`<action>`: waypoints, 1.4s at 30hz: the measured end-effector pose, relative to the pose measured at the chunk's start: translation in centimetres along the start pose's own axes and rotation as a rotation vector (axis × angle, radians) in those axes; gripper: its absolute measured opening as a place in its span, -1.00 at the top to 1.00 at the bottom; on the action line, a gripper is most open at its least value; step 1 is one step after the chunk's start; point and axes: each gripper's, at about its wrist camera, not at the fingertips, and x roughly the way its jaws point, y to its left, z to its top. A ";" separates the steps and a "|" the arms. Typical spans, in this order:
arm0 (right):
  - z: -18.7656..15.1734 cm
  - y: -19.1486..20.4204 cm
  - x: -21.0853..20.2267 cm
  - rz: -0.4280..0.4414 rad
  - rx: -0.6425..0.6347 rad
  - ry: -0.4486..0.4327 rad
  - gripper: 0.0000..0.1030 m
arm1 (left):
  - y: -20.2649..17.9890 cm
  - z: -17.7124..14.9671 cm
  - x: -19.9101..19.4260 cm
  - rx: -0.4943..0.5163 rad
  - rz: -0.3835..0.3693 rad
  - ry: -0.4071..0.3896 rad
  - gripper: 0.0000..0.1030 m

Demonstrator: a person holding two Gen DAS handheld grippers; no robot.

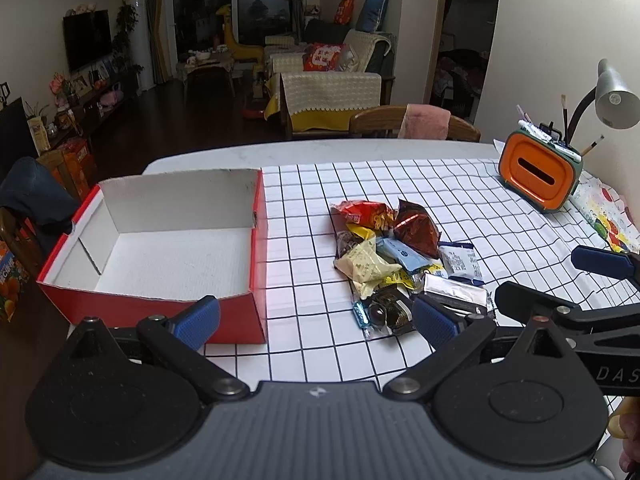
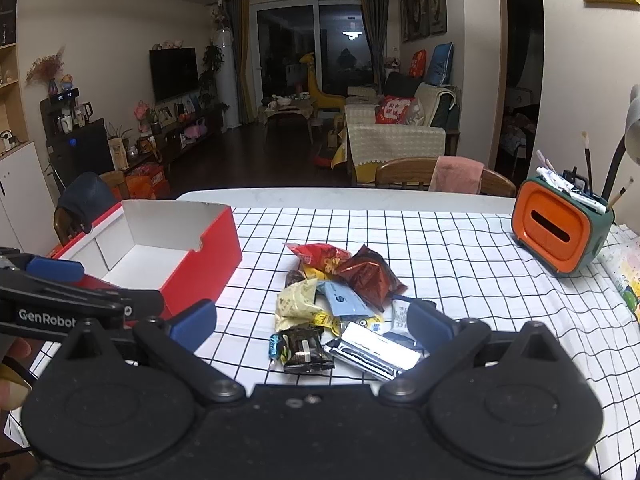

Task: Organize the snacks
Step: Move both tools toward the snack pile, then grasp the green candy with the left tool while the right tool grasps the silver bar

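Home, open dining/living room. Dining table (image 2: 400, 196) with checked cloth (image 2: 460, 248) in foreground; behind it sofa (image 2: 396, 136) centre-right, wall TV (image 2: 174, 72) upper left, coffee table (image 2: 286, 110) mid-frame, framed pictures (image 2: 424, 4) top right, desk lamp (image 1: 614, 98) far right.

Dim living room, sofa (image 2: 396, 136), television (image 2: 174, 72)

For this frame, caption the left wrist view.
Open left gripper above snacks beside empty box.
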 end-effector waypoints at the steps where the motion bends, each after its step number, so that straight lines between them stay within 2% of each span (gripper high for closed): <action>1: 0.0 -0.2 0.2 0.003 0.001 0.003 -0.97 | -0.2 0.0 0.3 0.003 -0.001 0.008 -1.00; 10: -1.2 -3.6 3.5 0.036 -0.030 0.062 -0.97 | -2.2 0.1 3.8 0.061 -0.002 0.076 -1.00; 15: -2.5 -6.2 6.6 0.039 -0.076 0.126 -0.91 | -3.5 -0.2 6.8 0.075 -0.007 0.138 -0.99; 19: -3.0 -7.7 8.8 0.058 -0.111 0.163 -0.85 | -4.2 0.0 9.1 0.076 0.002 0.158 -0.93; 23: -3.2 -8.7 10.9 0.097 -0.163 0.192 -0.77 | -4.2 0.1 12.1 0.060 0.046 0.219 -0.63; 26: -3.4 -9.0 12.5 0.123 -0.205 0.221 -0.68 | -4.2 -0.2 13.8 0.053 0.050 0.261 -0.51; 34: -4.0 -9.1 15.2 0.194 -0.308 0.269 -0.54 | -5.0 0.3 17.0 0.019 -0.033 0.334 -0.33; 40: -4.4 -9.0 16.8 0.214 -0.365 0.289 -0.42 | -4.8 0.6 19.1 -0.041 -0.084 0.390 -0.03; 42: -4.2 -9.1 17.0 0.215 -0.364 0.288 -0.38 | -4.4 0.6 19.6 -0.076 -0.105 0.404 0.14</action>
